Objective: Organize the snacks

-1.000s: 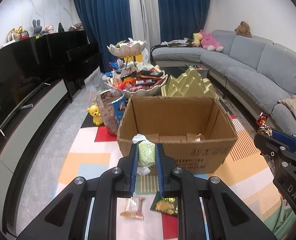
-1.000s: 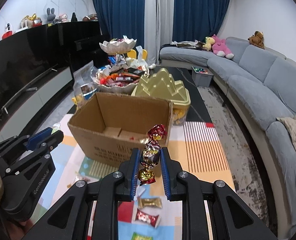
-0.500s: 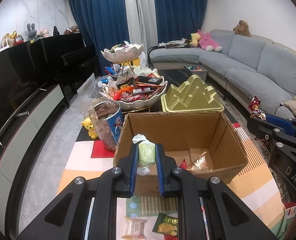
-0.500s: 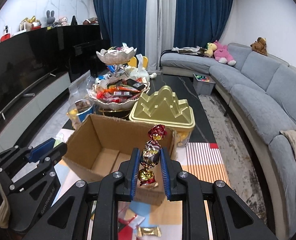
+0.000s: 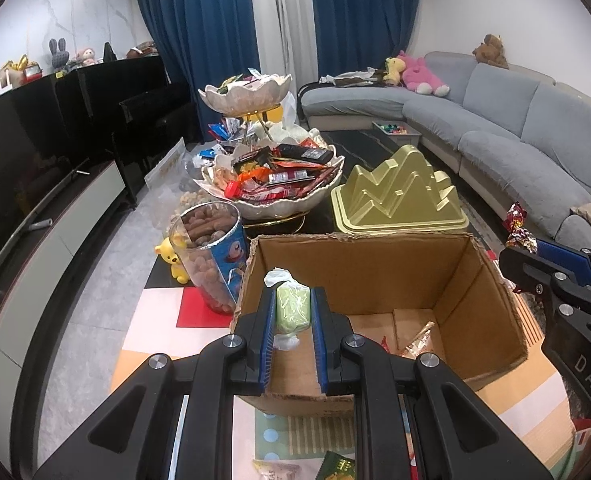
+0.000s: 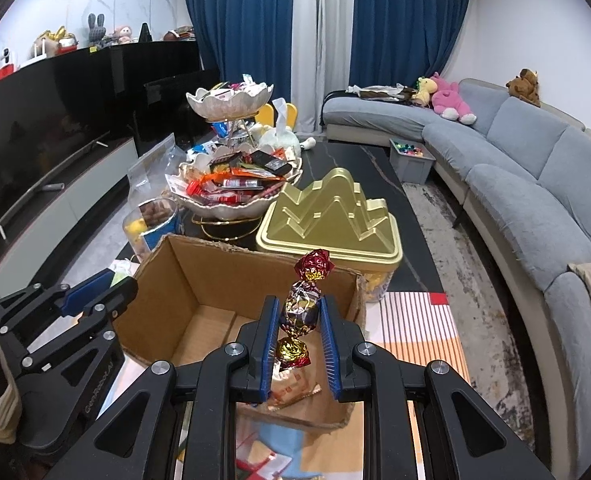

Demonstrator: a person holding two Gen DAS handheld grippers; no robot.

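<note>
Green candy [image 5: 292, 307] and foil candies [image 6: 300, 311] sit clamped between each gripper's fingers above cardboard box [image 5: 375, 272].

Landmark: cardboard box [image 5: 359, 276], top open, floor mostly bare.
Behind it: gold mountain-shaped lid [image 5: 399, 196] and snack bowl [image 5: 271, 184] block.
Left of it: snack canister [image 5: 211, 256] just beside the wall.

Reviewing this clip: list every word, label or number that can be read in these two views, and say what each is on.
"DAS": on the right tongs' body, cut off at the left view's edge.
"GenRobot.AI", roughly: on the left tongs' body in the right view; small, uncertain.
Print on the bowl's snack wrappers, blue tub and floor packets: too small or blurred.
</note>
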